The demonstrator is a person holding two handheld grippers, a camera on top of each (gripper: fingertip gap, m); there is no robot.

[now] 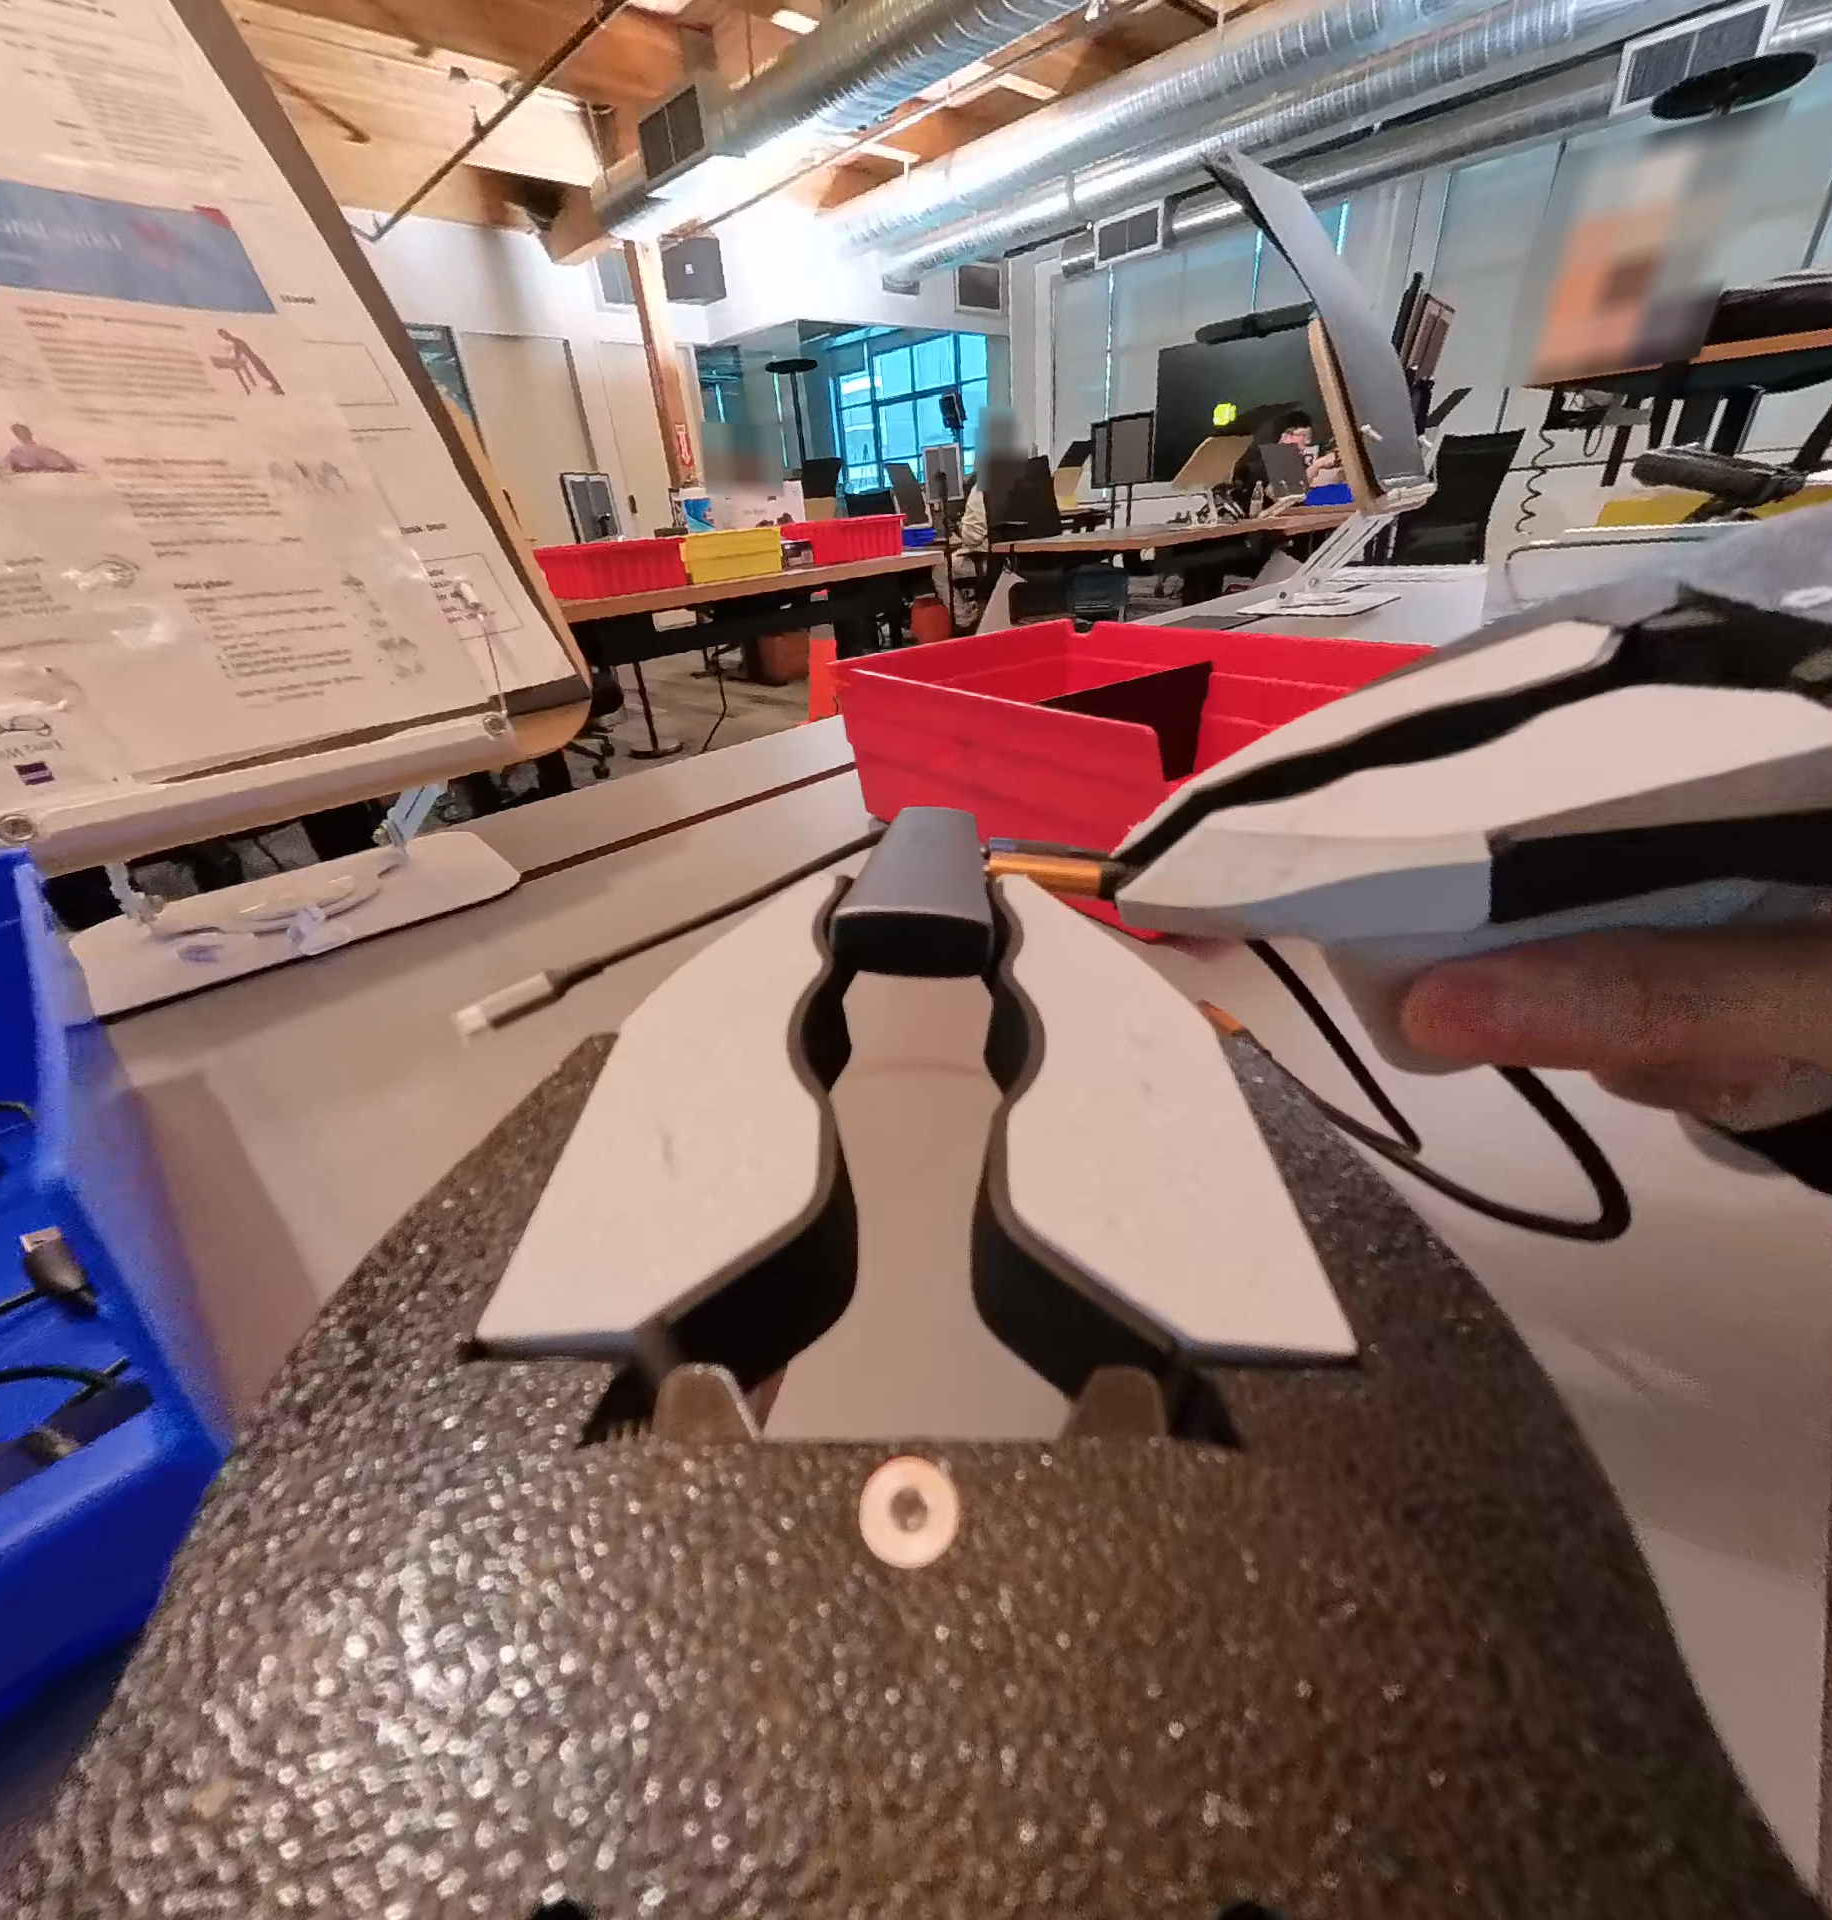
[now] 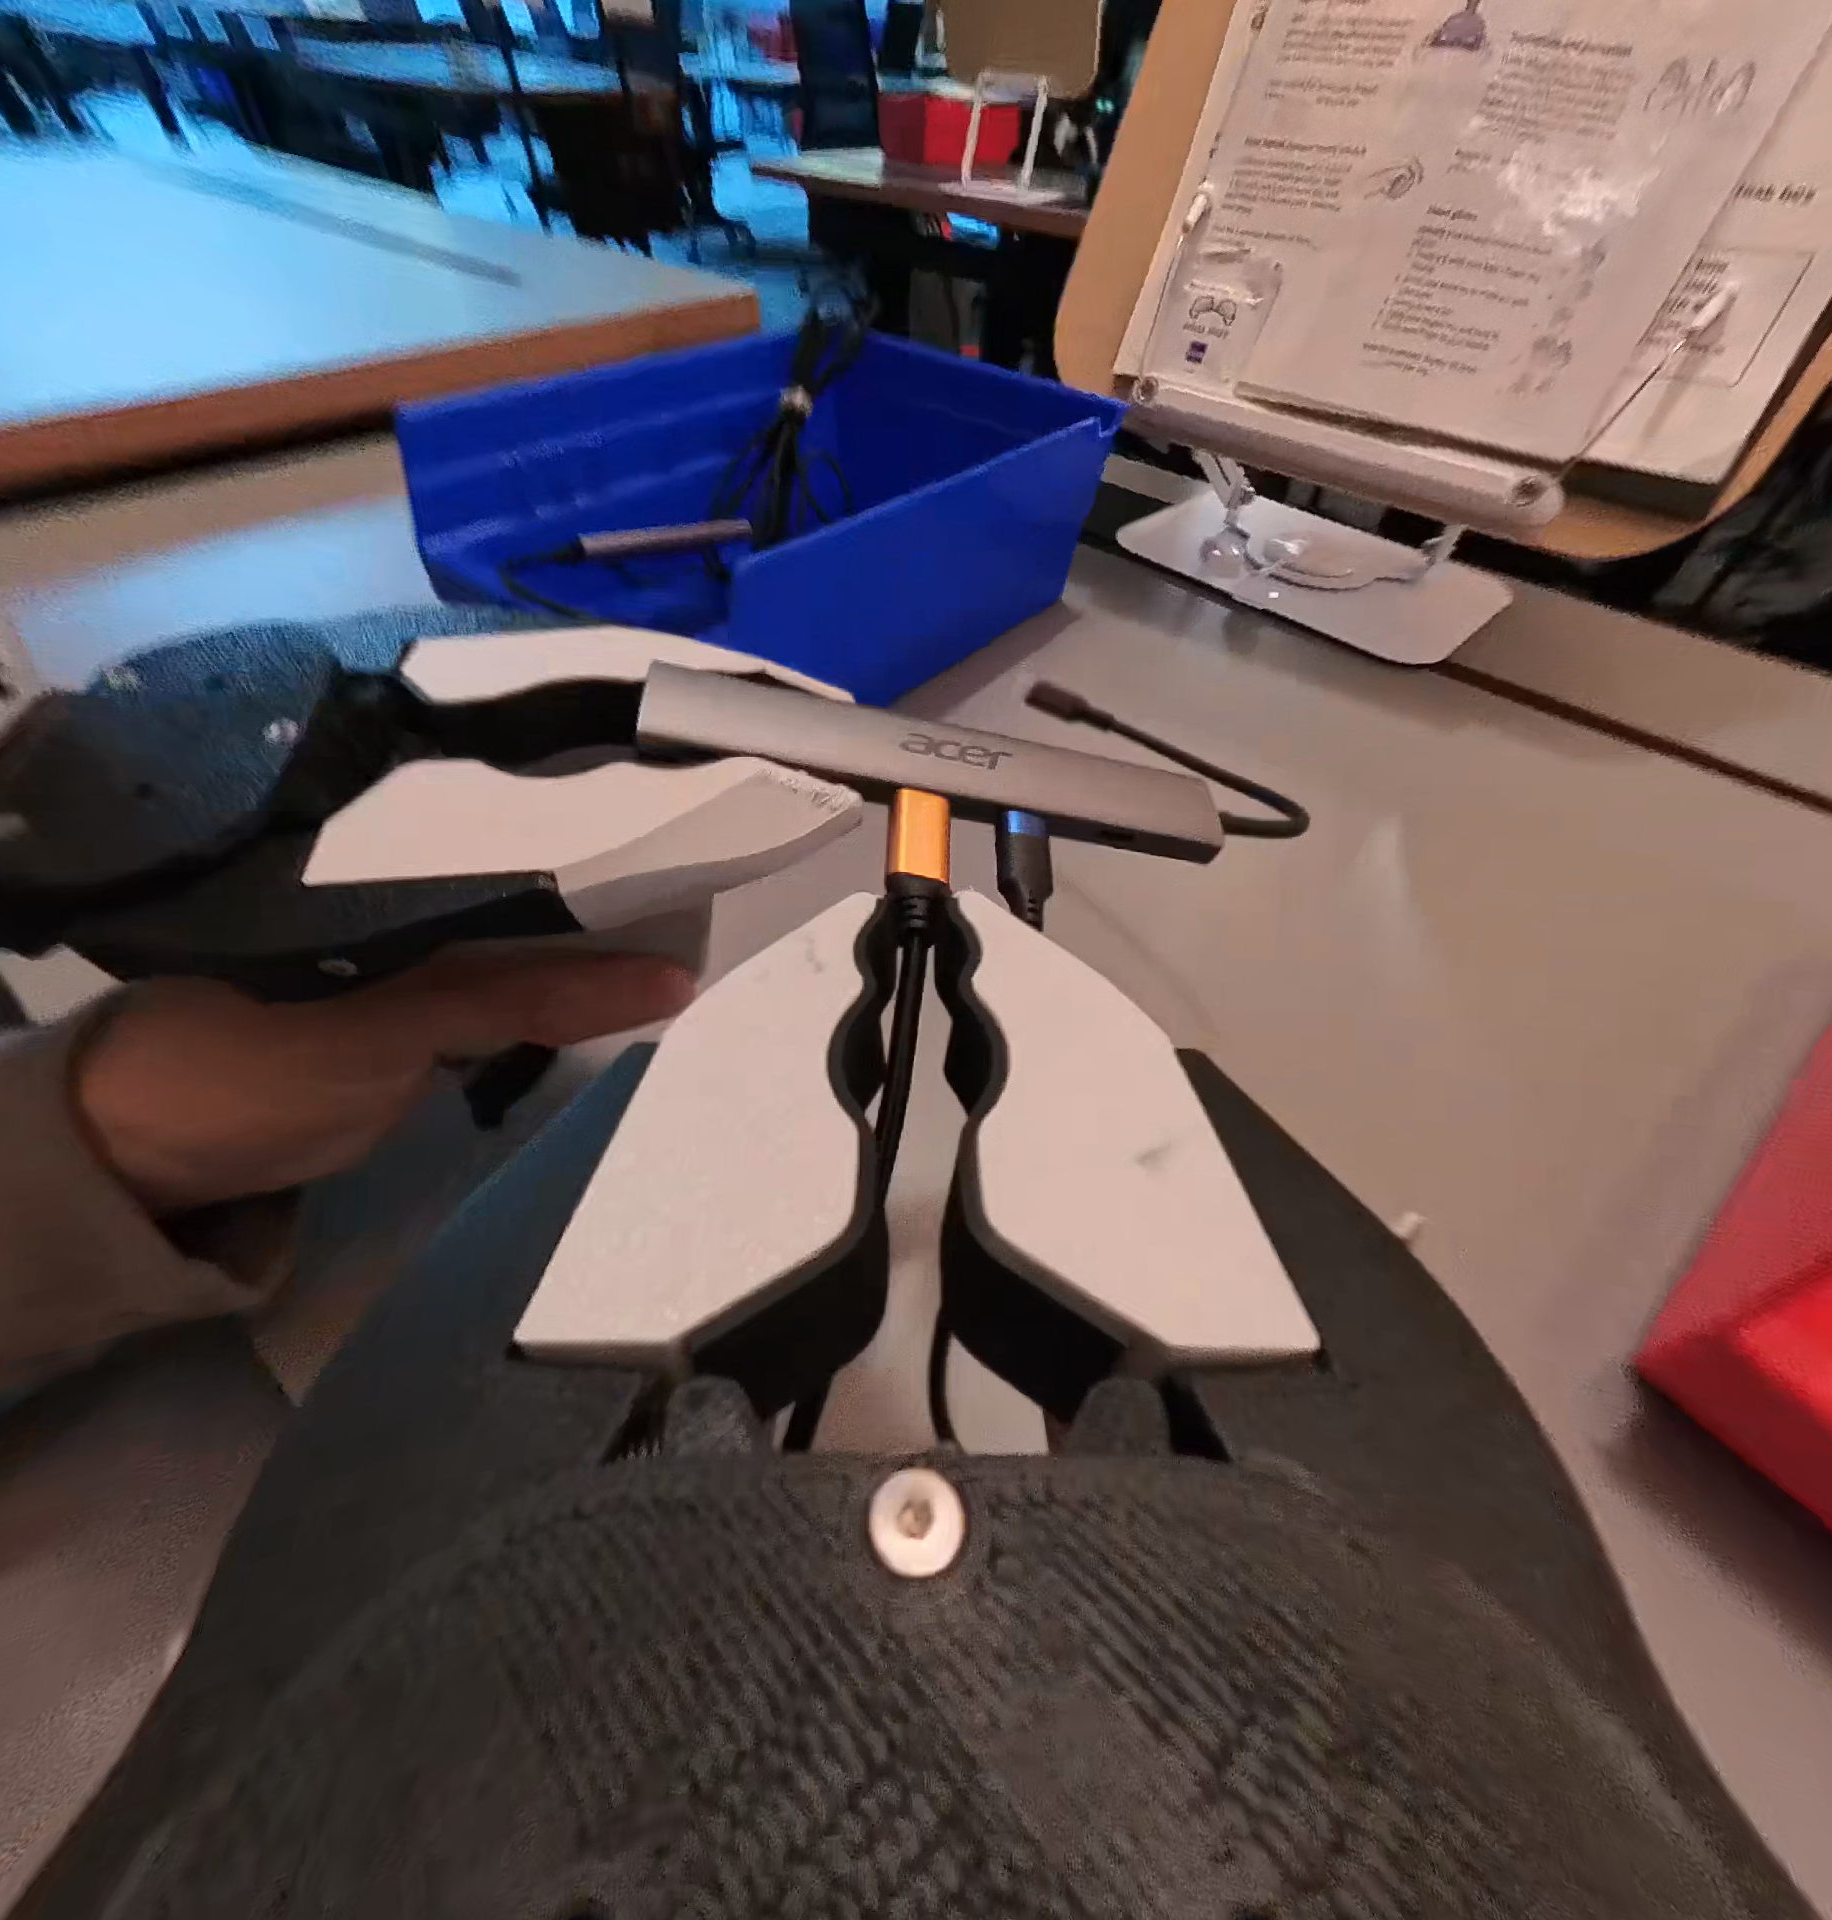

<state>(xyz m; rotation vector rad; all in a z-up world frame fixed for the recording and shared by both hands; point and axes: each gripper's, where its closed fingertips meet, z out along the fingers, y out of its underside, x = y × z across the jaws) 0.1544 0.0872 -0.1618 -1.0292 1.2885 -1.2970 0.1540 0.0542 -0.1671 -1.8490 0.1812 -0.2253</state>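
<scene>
My left gripper (image 1: 912, 914) is shut on the end of a grey slim hub (image 1: 910, 894), held above the grey table; the hub's short black lead (image 1: 621, 961) trails off to the left. In the right wrist view the hub (image 2: 933, 764) lies crosswise, with the left gripper (image 2: 756, 743) gripping its left end. My right gripper (image 2: 917, 894) is shut on a black cable just behind its orange plug (image 2: 920, 836), which sits in the hub's side. A second dark plug (image 2: 1024, 857) sits beside it. In the left wrist view the right gripper (image 1: 1125, 878) comes in from the right with the orange plug (image 1: 1047, 868).
A blue bin (image 2: 766, 520) with cables and another hub stands on the table; it also shows at the left edge of the left wrist view (image 1: 50, 1299). A red bin (image 1: 1078, 717) stands behind the hub. A document stand with printed sheets (image 2: 1411, 270) stands at the table's back edge.
</scene>
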